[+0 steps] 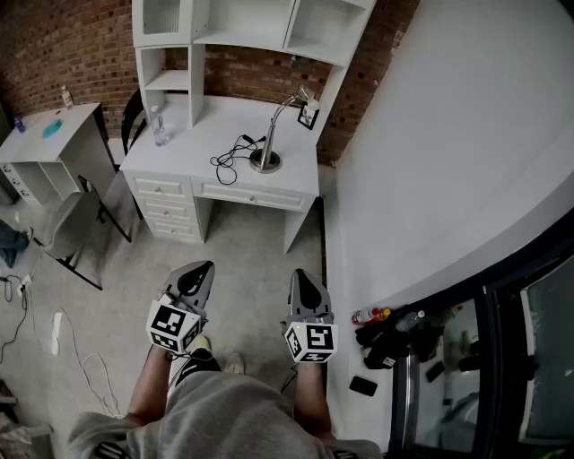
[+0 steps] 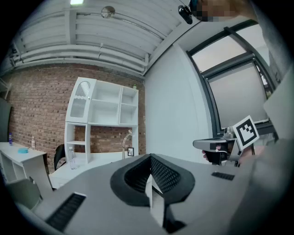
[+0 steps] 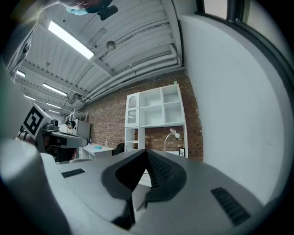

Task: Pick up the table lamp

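far ahead, a slim metal table lamp [image 1: 265, 161] stands on a white desk [image 1: 215, 121], well apart from both grippers. it looks light, smooth and top-heavy on a bendy neck; the stem just above its round base seems the surest hold. left gripper [image 1: 199, 269] and right gripper [image 1: 300, 276] are clenched on nothing.

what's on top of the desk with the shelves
A lamp, a black cord beside it, a clear bottle and a small frame are on the desk. The shelf unit stands on it and covers part of the back, so anything there is hidden.
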Demonstrator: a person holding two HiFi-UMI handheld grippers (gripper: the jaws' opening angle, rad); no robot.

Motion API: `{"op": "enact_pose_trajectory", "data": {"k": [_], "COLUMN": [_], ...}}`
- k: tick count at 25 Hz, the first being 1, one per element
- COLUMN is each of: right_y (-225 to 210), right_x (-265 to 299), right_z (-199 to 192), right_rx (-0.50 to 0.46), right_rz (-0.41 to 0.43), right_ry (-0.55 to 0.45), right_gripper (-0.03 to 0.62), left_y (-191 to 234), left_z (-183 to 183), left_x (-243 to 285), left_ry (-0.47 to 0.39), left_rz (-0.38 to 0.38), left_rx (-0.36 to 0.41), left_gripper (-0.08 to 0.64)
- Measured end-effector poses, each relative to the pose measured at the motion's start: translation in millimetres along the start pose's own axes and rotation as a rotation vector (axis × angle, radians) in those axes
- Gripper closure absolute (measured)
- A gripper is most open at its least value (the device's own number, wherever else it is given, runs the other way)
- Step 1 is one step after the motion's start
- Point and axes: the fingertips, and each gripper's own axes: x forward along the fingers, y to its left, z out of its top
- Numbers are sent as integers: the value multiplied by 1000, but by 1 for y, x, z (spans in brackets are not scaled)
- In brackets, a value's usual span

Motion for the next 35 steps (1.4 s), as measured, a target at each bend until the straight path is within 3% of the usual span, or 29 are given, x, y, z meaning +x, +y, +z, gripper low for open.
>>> {"op": "enact_pose_trajectory", "data": {"k": [12,25,35], "right_y": [-4,-30,-52], "right_x": [0,-5,42], "right_z": [0,-6,-13], "right_rx": [13,26,33], "right_rz": [2,-27,-36], "right_ry": [-2,5,11], "right_gripper": [569,569,569], "left_y": [1,-20,7], "left_z": [-1,-6,-7], "left_x": [3,34,83], "left_ry": [4,20,36], "left_rz": [12,-42,-49], "left_rx": [-1,-4,-5], "left_gripper": [557,557,557]}}
